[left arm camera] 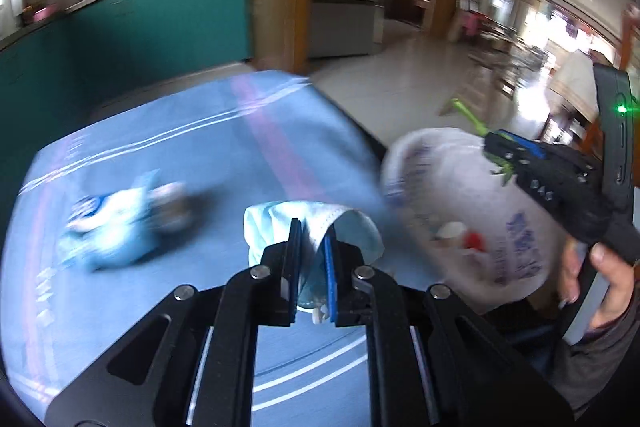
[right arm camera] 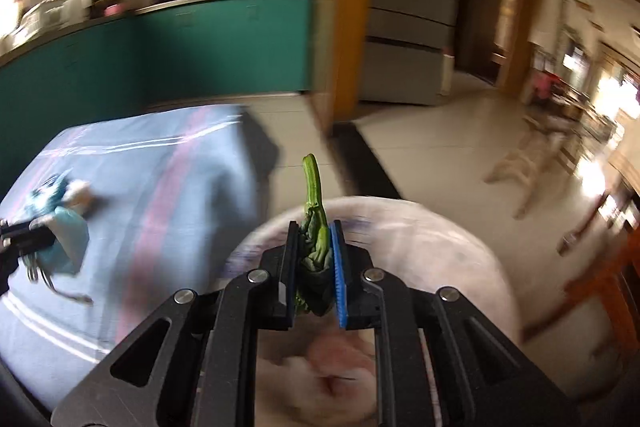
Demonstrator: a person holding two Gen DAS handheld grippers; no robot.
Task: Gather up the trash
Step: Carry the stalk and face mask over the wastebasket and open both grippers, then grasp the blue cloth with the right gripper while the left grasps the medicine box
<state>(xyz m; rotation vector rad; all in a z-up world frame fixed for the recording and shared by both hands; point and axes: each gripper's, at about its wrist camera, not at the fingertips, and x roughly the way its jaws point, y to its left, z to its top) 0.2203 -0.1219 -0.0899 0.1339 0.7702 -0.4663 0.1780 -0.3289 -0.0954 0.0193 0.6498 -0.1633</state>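
My left gripper (left arm camera: 313,227) is shut on a crumpled light-blue face mask (left arm camera: 276,223) above the blue tablecloth (left arm camera: 168,143). My right gripper (right arm camera: 316,231) is shut on a wilted green vegetable stalk (right arm camera: 313,187) and holds it over the open mouth of a white plastic bag (right arm camera: 460,247). In the left wrist view the right gripper (left arm camera: 496,143) sits at the top of that bag (left arm camera: 472,195), which holds some trash. A blue-and-white crumpled wrapper (left arm camera: 120,219) lies on the cloth to the left; it also shows in the right wrist view (right arm camera: 60,203), near the left gripper (right arm camera: 44,231).
The table's right edge (left arm camera: 352,123) drops to a pale tiled floor (right arm camera: 440,131). A teal counter (left arm camera: 120,35) with pots stands behind the table. A wooden pillar (right arm camera: 352,27), a grey cabinet (right arm camera: 408,27) and chairs (right arm camera: 528,163) lie beyond.
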